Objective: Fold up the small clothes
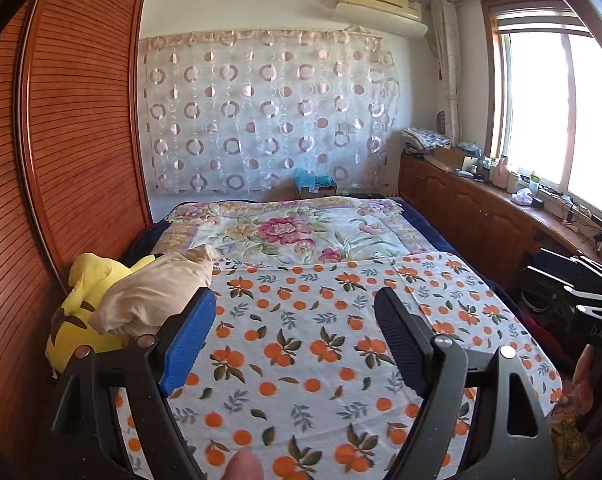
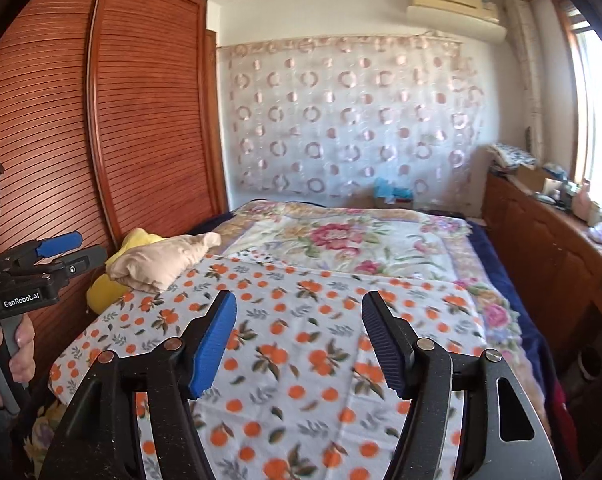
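On the bed [image 1: 381,216], over the near half of its flowered quilt [image 1: 285,232], lies the orange-print cloth [image 1: 301,336], spread flat and mostly smooth, with a seam-like fold line running toward the side nearest the window [image 1: 561,112]. At the cloth's far corner by the slatted wooden wardrobe [image 1: 81,120], a beige bundle of fabric [image 1: 157,292] rests partly on the cloth's edge and leans on a yellow plush toy [image 1: 81,320] wedged against the wardrobe. Above the cloth hangs the left gripper [image 1: 297,340], its jaws spread wide with only the print showing between them. The right gripper [image 2: 299,340] hangs over the cloth too, jaws standing apart and holding nothing. A hand [image 2: 9,360] grasps the left gripper's handle on the wardrobe side of the cloth. A circle-patterned curtain [image 1: 261,112] covers the wall beyond the bed.
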`<state>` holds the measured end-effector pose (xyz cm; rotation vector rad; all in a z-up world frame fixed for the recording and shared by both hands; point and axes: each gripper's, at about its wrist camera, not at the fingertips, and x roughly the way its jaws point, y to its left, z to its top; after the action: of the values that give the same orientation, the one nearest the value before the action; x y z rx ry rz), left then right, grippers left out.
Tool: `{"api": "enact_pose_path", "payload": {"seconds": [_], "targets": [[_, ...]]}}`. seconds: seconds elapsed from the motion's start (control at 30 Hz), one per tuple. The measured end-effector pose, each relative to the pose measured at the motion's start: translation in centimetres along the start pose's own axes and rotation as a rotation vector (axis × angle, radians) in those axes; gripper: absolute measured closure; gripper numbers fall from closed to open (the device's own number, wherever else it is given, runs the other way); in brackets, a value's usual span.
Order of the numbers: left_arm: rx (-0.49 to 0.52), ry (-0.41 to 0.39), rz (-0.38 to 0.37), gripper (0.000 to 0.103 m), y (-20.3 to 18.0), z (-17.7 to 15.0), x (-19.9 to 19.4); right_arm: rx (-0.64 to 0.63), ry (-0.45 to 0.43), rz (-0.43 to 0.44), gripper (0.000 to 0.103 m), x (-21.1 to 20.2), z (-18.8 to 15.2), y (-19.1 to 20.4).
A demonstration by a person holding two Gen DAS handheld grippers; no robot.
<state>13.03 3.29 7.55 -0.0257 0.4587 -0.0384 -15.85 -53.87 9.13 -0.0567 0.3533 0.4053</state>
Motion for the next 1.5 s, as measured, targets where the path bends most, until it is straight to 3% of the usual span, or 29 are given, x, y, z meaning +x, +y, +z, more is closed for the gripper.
{"api": "enact_pose_path", "payload": {"seconds": [0.17, 0.5, 1.5], "targets": [[0.015, -0.008, -0.025, 0.021, -2.2, -0.6, -1.3, 0.045, -0.015, -0.063, 0.035, -1.2, -0.7, -0.1], [0.019, -0.022, -0.043, 0.021, -4.4, -0.5, -2.5, 0.062, -0.026, -0.087, 0.035, -1.8, -1.0, 0.8], [0.017, -0.023, -0.039, 0.021, -4.3, -0.7, -2.6, 0.061, -0.048, -0.076, 0.035, -2.8, -2.2, -1.6]]}}
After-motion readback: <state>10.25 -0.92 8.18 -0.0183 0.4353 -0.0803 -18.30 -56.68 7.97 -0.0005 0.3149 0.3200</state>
